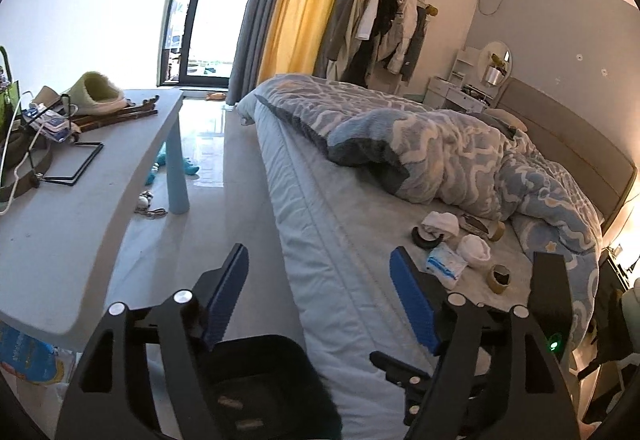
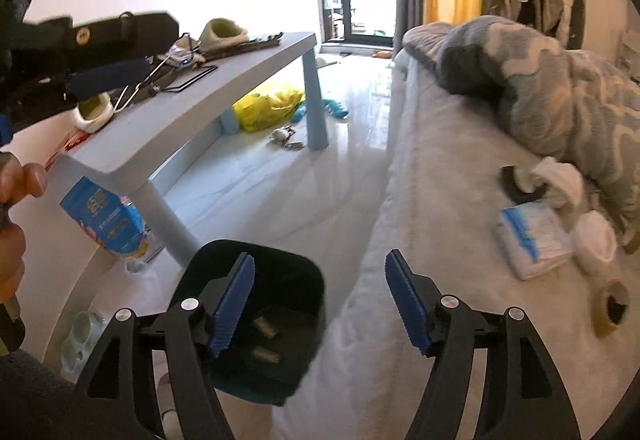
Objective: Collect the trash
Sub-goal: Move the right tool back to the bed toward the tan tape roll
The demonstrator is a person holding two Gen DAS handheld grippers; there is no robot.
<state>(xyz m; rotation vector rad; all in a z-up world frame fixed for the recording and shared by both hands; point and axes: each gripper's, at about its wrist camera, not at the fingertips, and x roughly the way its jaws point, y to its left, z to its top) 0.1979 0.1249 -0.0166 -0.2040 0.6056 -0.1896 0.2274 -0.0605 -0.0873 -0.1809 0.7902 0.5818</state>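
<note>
Right wrist view shows your right gripper point(image 2: 320, 300) and left gripper point(image 1: 320, 292) both spread and empty above the dark bin point(image 2: 280, 280) beside the bed point(image 2: 420, 180), so reach next for the tissue pack point(image 2: 532, 240) on the bed, right of the bin.

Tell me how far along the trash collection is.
Done: two small pieces lie in the dark plastic bin. In hand: nothing; the left gripper and right gripper are both open and empty. Left: the blue-and-white tissue packet, crumpled white tissues and brown tape roll on the bed.
</note>
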